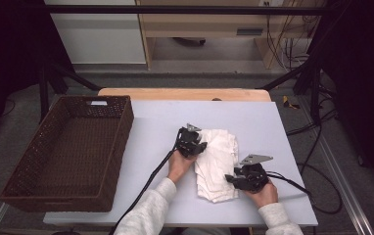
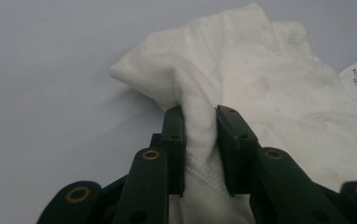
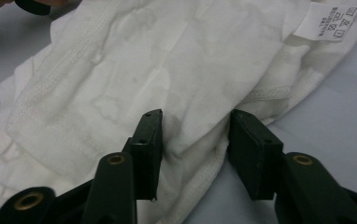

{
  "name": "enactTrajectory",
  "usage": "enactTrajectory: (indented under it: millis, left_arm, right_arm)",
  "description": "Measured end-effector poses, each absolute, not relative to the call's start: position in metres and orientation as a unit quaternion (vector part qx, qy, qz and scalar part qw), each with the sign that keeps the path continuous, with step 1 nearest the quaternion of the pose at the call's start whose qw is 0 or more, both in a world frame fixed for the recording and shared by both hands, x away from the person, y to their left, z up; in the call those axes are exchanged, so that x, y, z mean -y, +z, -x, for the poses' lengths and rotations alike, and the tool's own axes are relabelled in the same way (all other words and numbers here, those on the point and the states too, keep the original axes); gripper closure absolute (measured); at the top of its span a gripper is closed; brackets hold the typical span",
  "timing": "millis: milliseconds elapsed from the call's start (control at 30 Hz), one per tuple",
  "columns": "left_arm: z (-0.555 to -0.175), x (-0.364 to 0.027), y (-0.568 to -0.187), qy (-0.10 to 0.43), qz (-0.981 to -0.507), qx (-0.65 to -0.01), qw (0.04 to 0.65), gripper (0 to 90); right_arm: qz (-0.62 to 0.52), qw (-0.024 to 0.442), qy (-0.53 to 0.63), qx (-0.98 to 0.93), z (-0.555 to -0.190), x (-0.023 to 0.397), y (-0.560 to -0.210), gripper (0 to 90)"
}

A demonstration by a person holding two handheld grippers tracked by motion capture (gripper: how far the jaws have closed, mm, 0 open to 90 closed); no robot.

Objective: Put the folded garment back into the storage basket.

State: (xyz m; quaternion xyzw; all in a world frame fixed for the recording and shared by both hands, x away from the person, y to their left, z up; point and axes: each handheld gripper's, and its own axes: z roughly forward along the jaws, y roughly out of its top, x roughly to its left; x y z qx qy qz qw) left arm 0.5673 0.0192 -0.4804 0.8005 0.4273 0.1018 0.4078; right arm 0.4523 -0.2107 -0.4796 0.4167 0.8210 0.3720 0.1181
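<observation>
Presently we find the left gripper (image 2: 200,135) pinching a bunched fold of the white garment (image 1: 218,164), which lies mid-table; the right gripper (image 3: 195,140), at its five o'clock, stands half-spread astride the hem. Its view reveals a care label (image 3: 333,18).

Pale grey table (image 1: 155,147): wicker basket (image 1: 67,156) at left, white garment (image 1: 218,164) right of centre.

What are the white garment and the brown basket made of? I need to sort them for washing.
The white garment looks like soft knit cotton, matte: it bunches between the left gripper pads and shows stitched hems and a care label. The brown basket looks like woven wicker or rattan, given its ribbed weave.
</observation>
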Motion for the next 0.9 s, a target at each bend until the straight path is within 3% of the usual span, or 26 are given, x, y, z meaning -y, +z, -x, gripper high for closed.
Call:
enactTrajectory:
  millis: [100,200,267,900]
  left_arm:
    - [-0.567,-0.019,-0.48,0.103,-0.801,-0.426,0.408,74.3]
    - [-0.566,-0.019,-0.48,0.103,-0.8,-0.426,0.409,74.6]
    - [-0.566,-0.019,-0.48,0.102,-0.8,-0.426,0.41,74.8]
    - [-0.557,-0.024,-0.465,0.114,-0.794,-0.403,0.44,75.8]
  right_arm:
    - [-0.418,0.117,0.374,-0.819,-0.452,0.21,-0.48,62.7]
    - [-0.416,0.1,0.385,-0.818,-0.452,0.209,-0.48,76.6]
    - [-0.416,0.093,0.386,-0.818,-0.452,0.209,-0.48,79.5]
    - [-0.409,0.085,0.387,-0.822,-0.452,0.205,-0.468,83.8]
